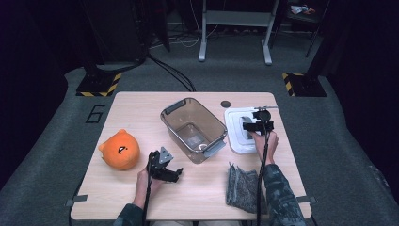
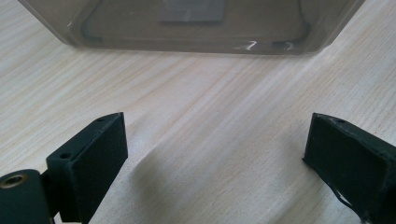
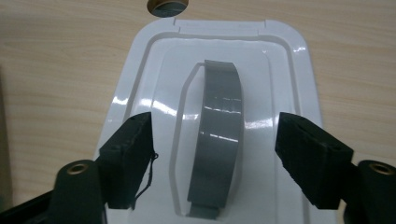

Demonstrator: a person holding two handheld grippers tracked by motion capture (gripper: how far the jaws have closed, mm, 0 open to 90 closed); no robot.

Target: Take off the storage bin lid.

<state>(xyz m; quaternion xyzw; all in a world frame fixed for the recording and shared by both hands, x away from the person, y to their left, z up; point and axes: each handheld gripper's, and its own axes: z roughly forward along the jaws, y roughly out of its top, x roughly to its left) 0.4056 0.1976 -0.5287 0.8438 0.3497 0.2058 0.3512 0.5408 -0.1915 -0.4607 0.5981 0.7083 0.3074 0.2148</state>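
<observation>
Risk was my right gripper [image 3: 212, 154], jaws spread astride the lid's grey handle [image 3: 219, 135], closing off-centre and slipping; left gripper [image 2: 215, 154] gaped empty.

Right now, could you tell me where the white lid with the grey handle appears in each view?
High view: the white lid lies right of centre, beside the clear bin, under the right gripper.
Left gripper view: the lid is not in it; the bin's wall runs along the top.
Right gripper view: the lid fills the centre, its grey handle between the open jaws.
Shared landmark: the wooden table.

A lab: hazard-striped stand bases [image 1: 99, 84], trailing floor cables [image 1: 171, 70] and grey carpet around one table [image 1: 141, 106].
</observation>
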